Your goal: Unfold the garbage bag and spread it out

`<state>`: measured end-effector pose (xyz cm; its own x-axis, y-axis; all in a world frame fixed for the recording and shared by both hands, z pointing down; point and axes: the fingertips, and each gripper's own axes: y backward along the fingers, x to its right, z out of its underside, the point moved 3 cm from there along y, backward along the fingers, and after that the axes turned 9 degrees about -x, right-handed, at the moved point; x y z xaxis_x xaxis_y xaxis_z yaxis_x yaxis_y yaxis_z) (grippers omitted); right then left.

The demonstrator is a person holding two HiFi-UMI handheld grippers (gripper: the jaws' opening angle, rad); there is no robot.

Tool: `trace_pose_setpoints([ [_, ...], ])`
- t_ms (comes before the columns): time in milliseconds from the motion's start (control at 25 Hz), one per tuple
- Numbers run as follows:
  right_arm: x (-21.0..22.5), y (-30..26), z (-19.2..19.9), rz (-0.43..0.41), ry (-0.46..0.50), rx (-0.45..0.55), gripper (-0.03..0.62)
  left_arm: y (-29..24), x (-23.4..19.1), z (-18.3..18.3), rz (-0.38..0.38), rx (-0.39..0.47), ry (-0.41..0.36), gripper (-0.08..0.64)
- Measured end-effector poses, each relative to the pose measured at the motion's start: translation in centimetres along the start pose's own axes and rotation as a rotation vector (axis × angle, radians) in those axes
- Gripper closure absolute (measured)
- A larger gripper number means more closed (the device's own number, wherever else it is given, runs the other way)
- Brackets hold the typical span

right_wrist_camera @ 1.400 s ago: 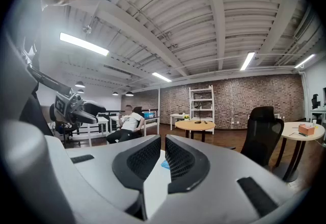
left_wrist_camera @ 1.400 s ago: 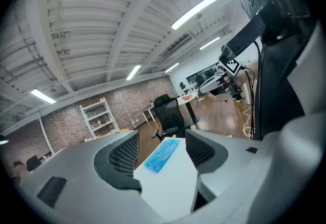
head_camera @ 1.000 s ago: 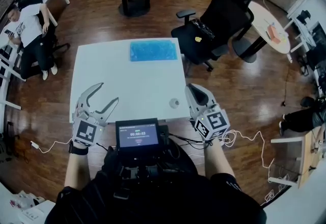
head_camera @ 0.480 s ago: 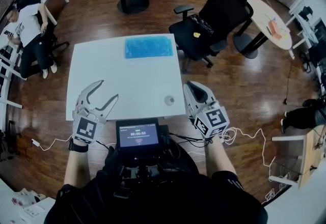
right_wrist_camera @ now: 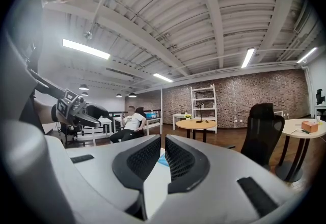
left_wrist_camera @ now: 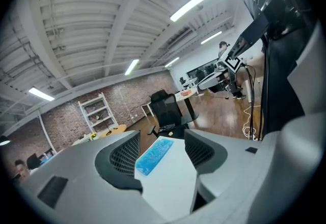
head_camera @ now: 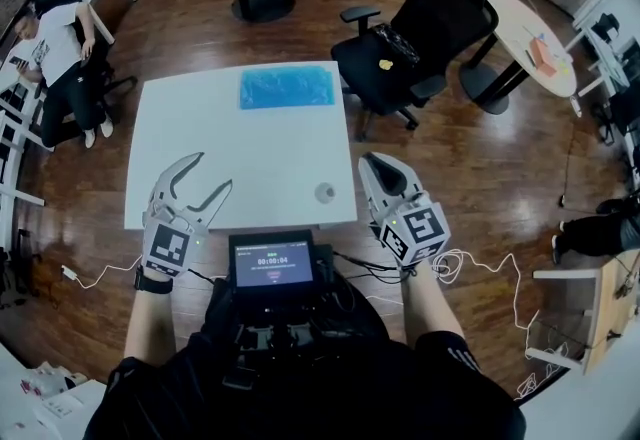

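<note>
Your left gripper [head_camera: 211, 174]: fingers spread wide, nothing between them, over near-left part of desk [head_camera: 190, 123]. Your right gripper [head_camera: 373, 164]: fingers almost together, thin slit only, holding nothing, just off desk's near-right edge. Garbage bag [head_camera: 287, 87]: blue, folded into flat rectangle, lying at far edge of desk, well apart from both grippers. Left gripper view shows it far off through finger gap. Small round thing [head_camera: 325, 192] on desk near right gripper. Black chair [head_camera: 415, 38] beyond far-right corner.

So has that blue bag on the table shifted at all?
No. The blue garbage bag still lies at the white table's far edge, near its right corner; only the view drifted.
</note>
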<state>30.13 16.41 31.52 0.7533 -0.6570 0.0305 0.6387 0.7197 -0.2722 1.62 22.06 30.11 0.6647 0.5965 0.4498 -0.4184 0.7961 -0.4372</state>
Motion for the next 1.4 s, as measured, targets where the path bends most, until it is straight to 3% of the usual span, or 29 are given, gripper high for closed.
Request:
trace_pose_setpoints([
  [240, 0.7, -0.3, 0.5, 0.008, -0.009, -0.001, 0.546, -1.0, 0.9, 0.4, 0.006, -0.031, 0.053, 0.281],
  [440, 1.2, -0.8, 0.8, 0.017, -0.005, -0.009, 0.546, -2.8, 1.5, 1.1, 0.052, -0.038, -0.028, 0.281],
  [720, 1.6, -1.2, 1.0, 0.035, 0.017, -0.029, 0.546, -5.0, 1.2, 0.5, 0.079, -0.019, -0.039, 0.282],
  [1080, 1.9, -3.0, 1.5, 0.033, -0.005, -0.059, 0.546, -8.0, 0.3, 0.7, 0.093, -0.032, 0.012, 0.295],
  [1400, 2.8, -5.3, 1.9, 0.043, -0.017, -0.078, 0.546, -11.5, -0.6, 1.7, 0.154, -0.042, -0.010, 0.317],
])
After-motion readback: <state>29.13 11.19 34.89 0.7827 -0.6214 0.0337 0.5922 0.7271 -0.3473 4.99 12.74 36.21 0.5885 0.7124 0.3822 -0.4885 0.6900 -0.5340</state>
